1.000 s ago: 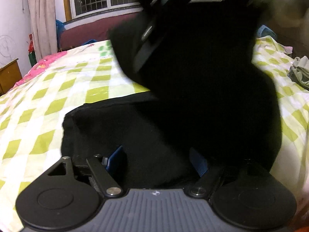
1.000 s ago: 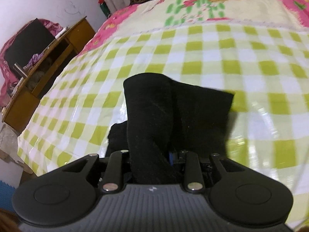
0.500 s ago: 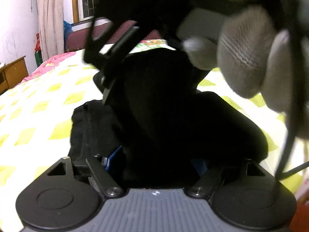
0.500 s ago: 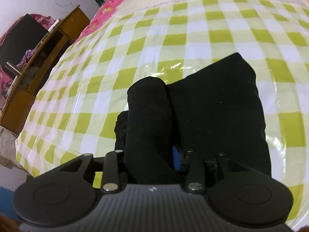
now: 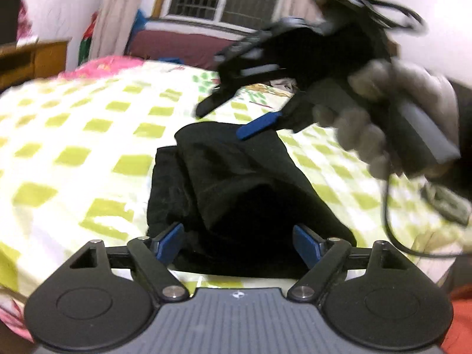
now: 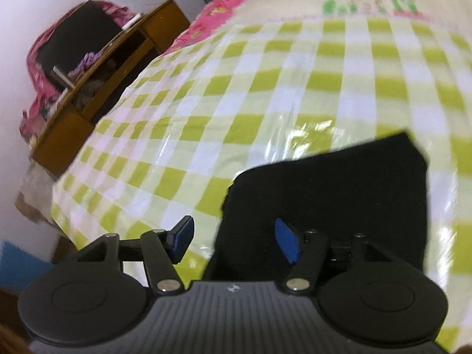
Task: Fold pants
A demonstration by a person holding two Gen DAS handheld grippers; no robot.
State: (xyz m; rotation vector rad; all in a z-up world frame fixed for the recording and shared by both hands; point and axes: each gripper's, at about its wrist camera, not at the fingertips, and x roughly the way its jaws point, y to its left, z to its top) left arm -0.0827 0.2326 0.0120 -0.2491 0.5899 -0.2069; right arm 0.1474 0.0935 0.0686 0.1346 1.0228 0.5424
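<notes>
Folded pants, both grippers released.
You are holding the left gripper (image 5: 239, 240) and right gripper (image 6: 233, 240) with jaws spread, empty, over the soft black fabric pants (image 5: 236, 188) bunched mid-bed on the green-checked bedsheet (image 6: 265, 94); limp, light cloth, so pinch doubled edges.

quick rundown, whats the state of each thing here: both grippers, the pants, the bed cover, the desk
left gripper: open, fingers either side of the pants' near edge
right gripper: open, holding nothing, raised over the pants
black pants: folded into a thick bundle, lying on the bed, top layer rumpled
checked bed cover: spread out, glossy
wooden desk: open shelf, cluttered
</notes>
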